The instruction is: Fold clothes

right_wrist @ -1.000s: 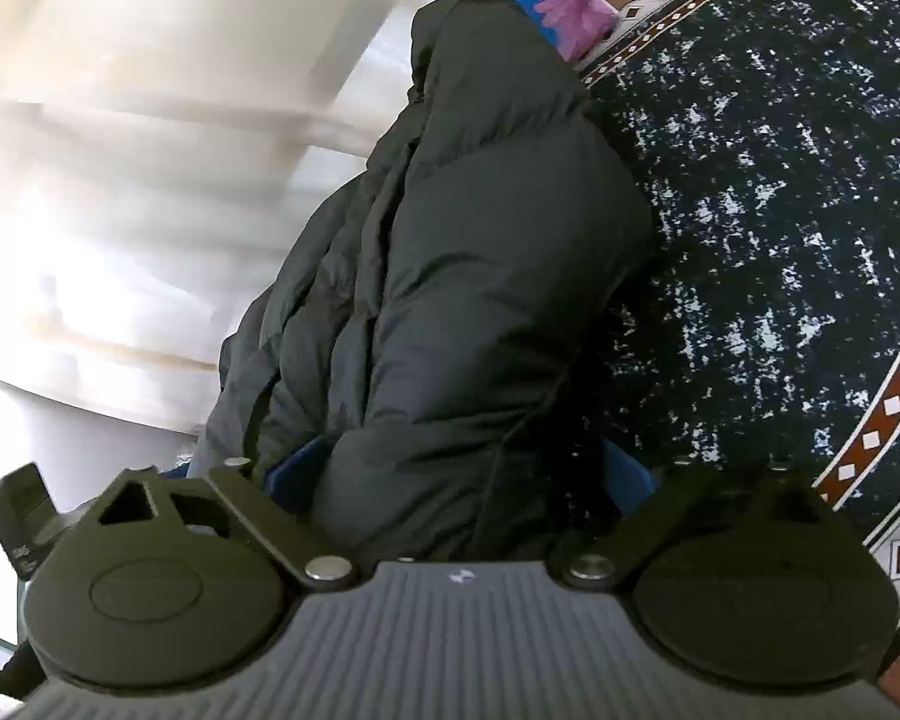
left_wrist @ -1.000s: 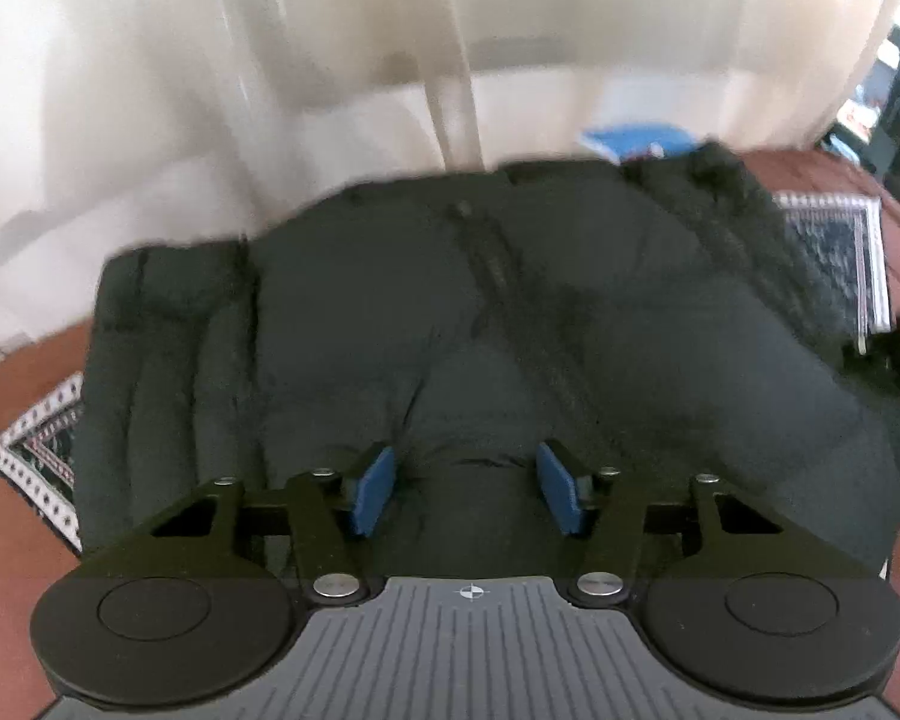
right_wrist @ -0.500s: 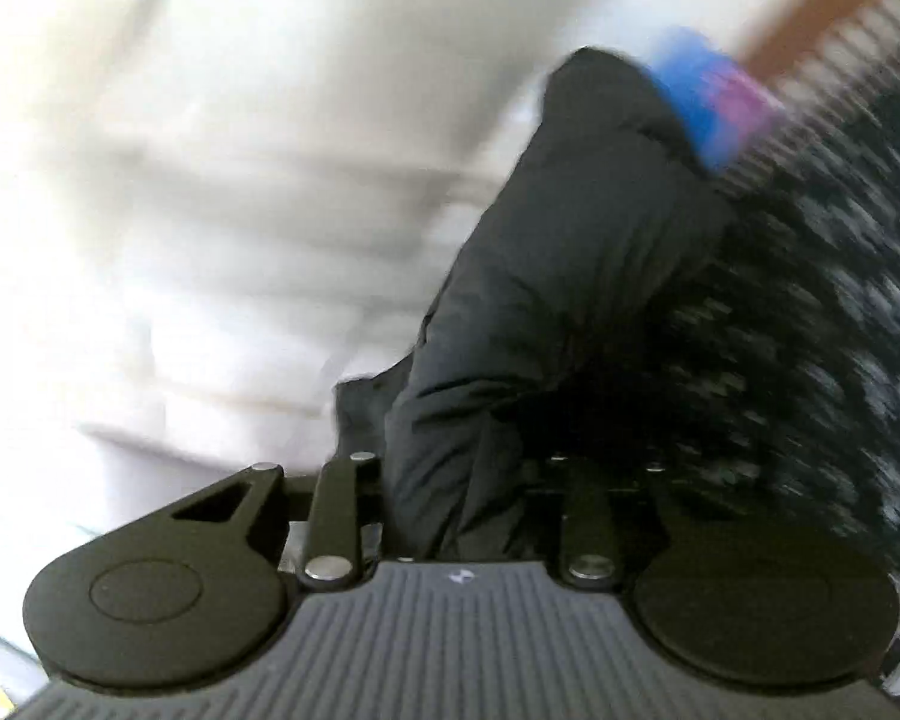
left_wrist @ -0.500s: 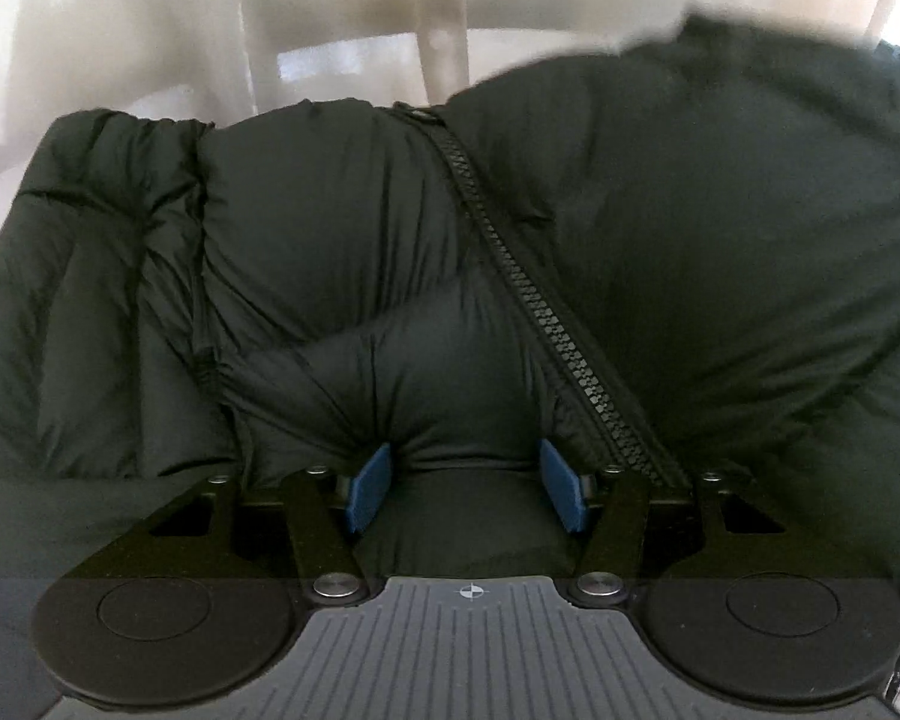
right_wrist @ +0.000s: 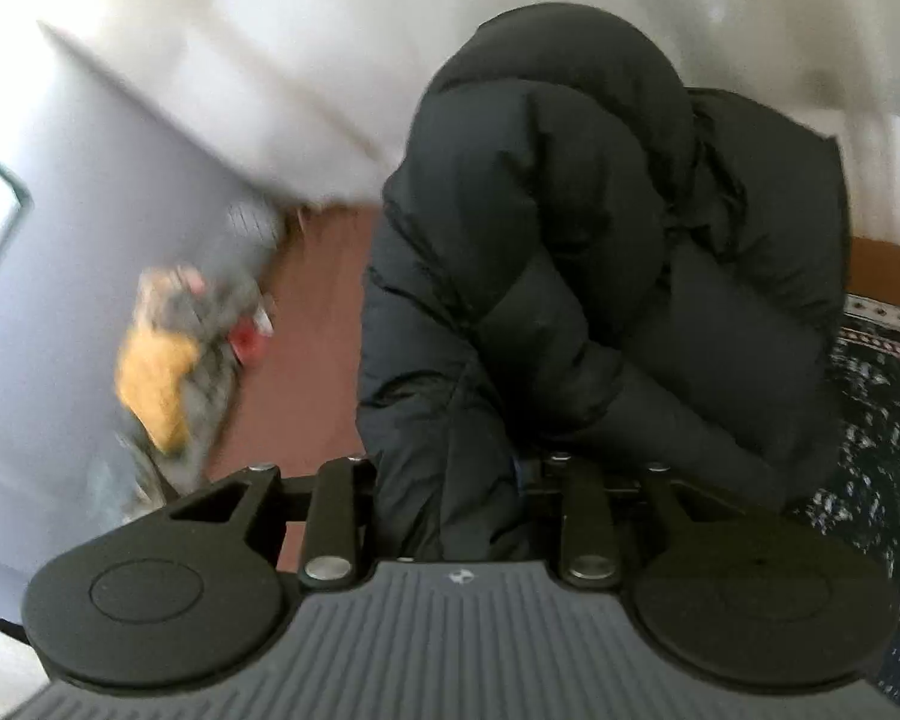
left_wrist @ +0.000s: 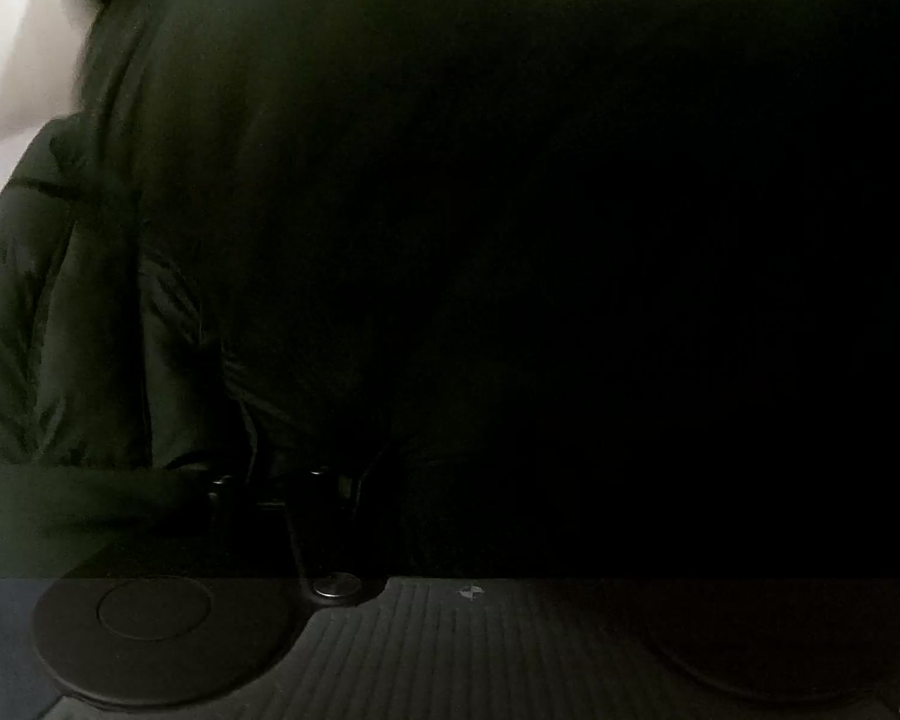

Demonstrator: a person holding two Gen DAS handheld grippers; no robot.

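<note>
A black puffer jacket (right_wrist: 570, 252) hangs bunched in front of my right gripper (right_wrist: 450, 492), whose jaws are shut on a fold of its lower part. In the left wrist view the same jacket (left_wrist: 390, 210) fills almost the whole frame, dark and pressed close to the camera. My left gripper (left_wrist: 450, 480) is buried in the fabric; only its left arm shows and the fingertips are hidden. In the earlier frames it pinched the jacket hem.
A dark speckled rug with a patterned border (right_wrist: 882, 408) lies at the right on a reddish-brown floor (right_wrist: 312, 360). White curtains (right_wrist: 270, 60) hang behind. A blurred pile of yellow and grey things (right_wrist: 174, 360) lies by the grey wall at the left.
Both grippers have lifted the jacket off the rug. It has swung up against the left camera and covered it. The right view has turned left toward the wall and floor.
</note>
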